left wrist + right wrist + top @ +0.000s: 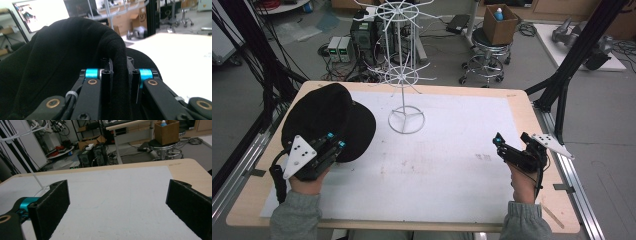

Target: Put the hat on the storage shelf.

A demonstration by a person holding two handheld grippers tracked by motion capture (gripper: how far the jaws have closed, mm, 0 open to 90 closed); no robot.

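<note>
1. Black fabric filled most of what my left gripper [119,75] saw: the hat [329,120] lay at the near left of the table [532,107], on the edge of the white mat [452,165].
2. My left jaws were closed on a fold of the hat's brim [120,57], the cloth pinched between the two pads and rising above them in a rounded ridge.
3. From the high view, my left hand [304,182] came in from the bottom left, and the grey three-cornered plate [298,155] sat on top of that gripper [334,142], just at the hat's near edge.
4. My right gripper [510,141] was over the right side of the mat, well apart from the hat, with my right hand [523,182] behind it.
5. My right jaws stood wide apart with nothing between them; its own view [117,205] showed bare white mat between the two black pads.
6. White wire made up the rack [404,70] standing upright at the far middle of the mat, its round base [406,120] just beside the hat's right edge, though I could not tell whether the two touched.
7. Beyond the table, a stool [489,50] carried a cardboard box [500,24] with a blue-capped bottle [498,13] in it.
</note>
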